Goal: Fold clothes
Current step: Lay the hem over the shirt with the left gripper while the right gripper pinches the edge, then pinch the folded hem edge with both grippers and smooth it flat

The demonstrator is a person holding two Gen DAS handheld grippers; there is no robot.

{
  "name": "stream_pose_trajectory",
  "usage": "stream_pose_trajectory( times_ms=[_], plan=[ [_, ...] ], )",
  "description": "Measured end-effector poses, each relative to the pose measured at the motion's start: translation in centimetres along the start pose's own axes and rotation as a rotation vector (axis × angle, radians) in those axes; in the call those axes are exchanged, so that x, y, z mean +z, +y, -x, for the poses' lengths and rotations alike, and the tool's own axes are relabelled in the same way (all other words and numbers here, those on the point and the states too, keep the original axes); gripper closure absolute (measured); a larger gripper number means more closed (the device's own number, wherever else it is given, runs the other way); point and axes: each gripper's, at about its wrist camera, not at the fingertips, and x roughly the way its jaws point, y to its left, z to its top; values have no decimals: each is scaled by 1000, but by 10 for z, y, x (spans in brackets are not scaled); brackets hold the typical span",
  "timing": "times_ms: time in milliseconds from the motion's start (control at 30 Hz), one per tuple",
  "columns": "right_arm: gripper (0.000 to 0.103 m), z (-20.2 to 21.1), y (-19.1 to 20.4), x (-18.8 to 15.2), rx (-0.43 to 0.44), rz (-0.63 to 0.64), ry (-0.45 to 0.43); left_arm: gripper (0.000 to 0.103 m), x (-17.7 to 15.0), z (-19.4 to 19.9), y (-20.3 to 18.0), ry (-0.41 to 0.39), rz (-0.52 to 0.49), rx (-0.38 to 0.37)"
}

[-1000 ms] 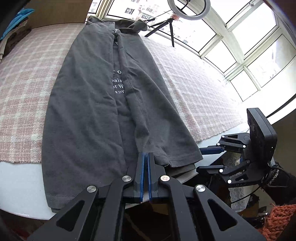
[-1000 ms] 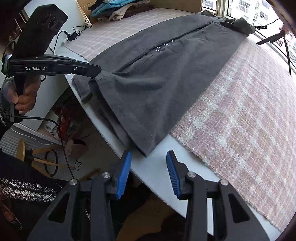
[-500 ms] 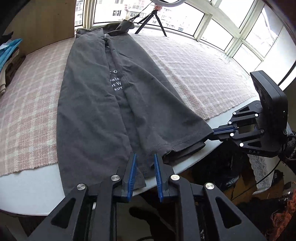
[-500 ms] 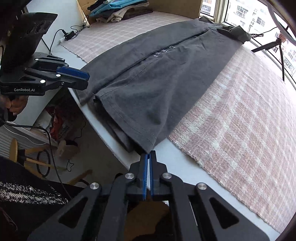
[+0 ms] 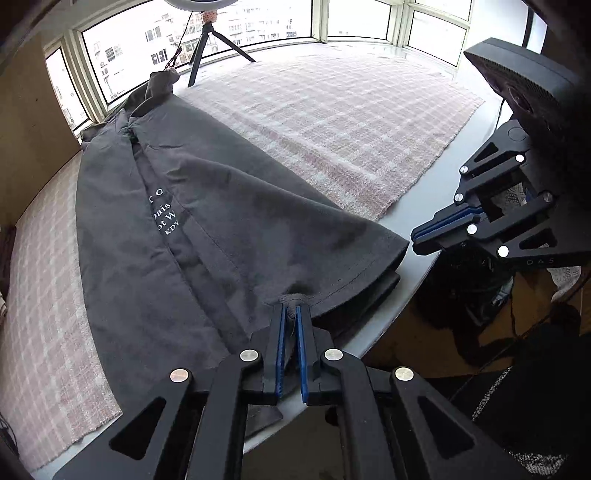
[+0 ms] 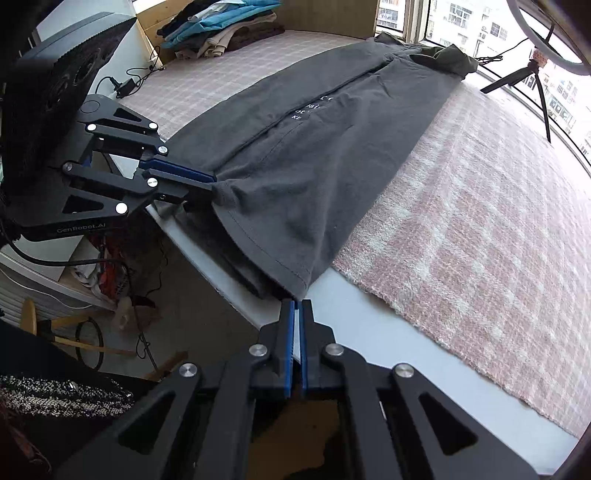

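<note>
A dark grey shirt (image 5: 207,229) with white lettering lies lengthwise on the pink plaid cloth, both sides folded in toward its middle. Its hem hangs at the table's near edge. My left gripper (image 5: 290,314) is shut on a bunched bit of the hem, and the left gripper (image 6: 213,184) shows the same pinch from the right wrist view. My right gripper (image 6: 297,306) is shut at the hem's right corner of the shirt (image 6: 332,155), which runs in between its blue pads. The right gripper (image 5: 413,238) meets that corner in the left wrist view.
The plaid cloth (image 6: 480,229) covers a white table (image 6: 369,325) whose curved edge runs just below both grippers. A stack of folded clothes (image 6: 221,29) sits at the far left corner. A tripod (image 5: 207,48) with a ring light stands by the windows. Cables and clutter lie on the floor.
My left gripper opened, moved right along the hem and shut on it. My right gripper went from open to shut at the hem's corner. That end of the shirt is now slightly lifted.
</note>
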Motion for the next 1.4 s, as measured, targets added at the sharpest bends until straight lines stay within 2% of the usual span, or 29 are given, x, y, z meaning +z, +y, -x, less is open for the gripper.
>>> stream_pose_trajectory(
  times_ms=[100,200,367,467,533,667,767,900,967,1033,1067,1133,1200,1300,1400],
  plan=[
    [98,3,18,1,70,4,-29,98,-3,5,8,-11,52,-10],
    [84,-13,28,7,10,44,-15,98,-7,9,15,-21,104,-20],
    [83,-31,22,10,-3,30,5,98,-11,15,23,-36,163,-30],
    [84,-35,23,12,-13,40,7,98,-11,21,22,-57,166,-37],
    [99,-40,22,12,-34,51,20,98,-10,27,20,-79,167,-44],
    [100,-30,13,9,-15,31,33,99,-9,38,17,-122,169,-59],
    [101,-23,4,4,-7,5,43,99,-18,27,20,-86,186,-52],
    [100,-34,8,-3,17,1,111,99,-31,10,25,-32,211,-42],
    [100,-26,7,-2,35,-6,110,99,-38,2,28,-5,223,-37],
    [100,-18,5,1,50,-19,101,99,-37,5,27,-11,217,-37],
    [96,-14,1,4,48,-39,88,99,-36,5,26,-13,212,-35],
    [74,-9,-10,11,35,-94,51,99,-35,3,23,-5,199,-38],
    [65,-15,-18,18,22,-135,52,98,-36,0,18,19,171,-36],
    [66,-30,-25,21,35,-173,83,95,-38,-1,10,54,129,-40],
    [96,-35,-22,18,50,-155,98,94,-37,13,12,53,119,-71]
  ],
)
